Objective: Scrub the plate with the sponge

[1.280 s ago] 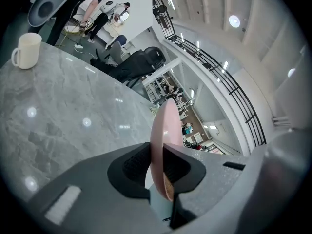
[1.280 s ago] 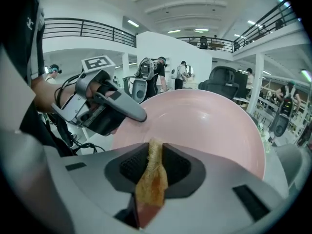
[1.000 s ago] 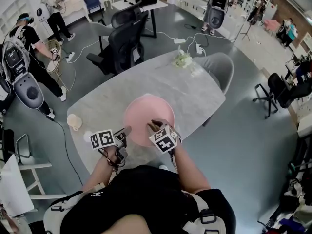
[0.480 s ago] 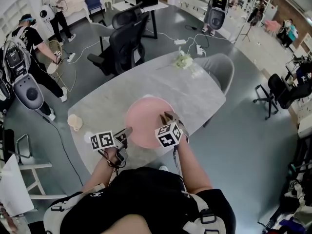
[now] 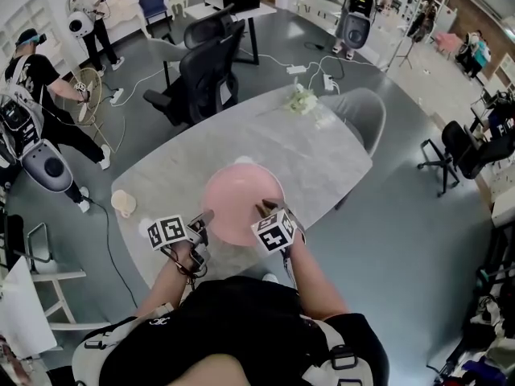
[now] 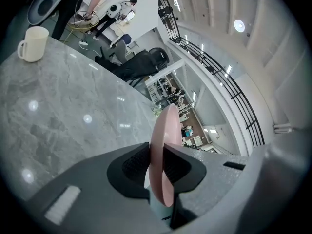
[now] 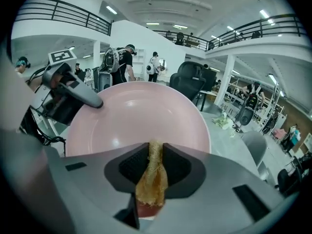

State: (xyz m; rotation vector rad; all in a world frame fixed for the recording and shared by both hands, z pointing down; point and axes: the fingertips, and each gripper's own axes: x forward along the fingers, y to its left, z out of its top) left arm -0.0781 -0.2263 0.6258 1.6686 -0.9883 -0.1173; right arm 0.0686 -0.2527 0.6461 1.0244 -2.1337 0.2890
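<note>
Pink plate [image 5: 241,201] lies low in the centre of the head view, on the grey marble table [image 5: 322,147]. My left hand-held gripper [image 6: 156,156] is clamped on the plate's rim at its lower left. My right hand-held gripper [image 7: 156,155] pinches a tan, fibrous sponge [image 7: 152,179] at the plate's lower right edge, facing into its hollow.

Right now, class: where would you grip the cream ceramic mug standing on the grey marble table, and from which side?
Probably its wall at the rim, from above, one jaw inside, one outside: the cream ceramic mug stands upright, mouth open, and its small handle looks tight for a jaw.
</note>
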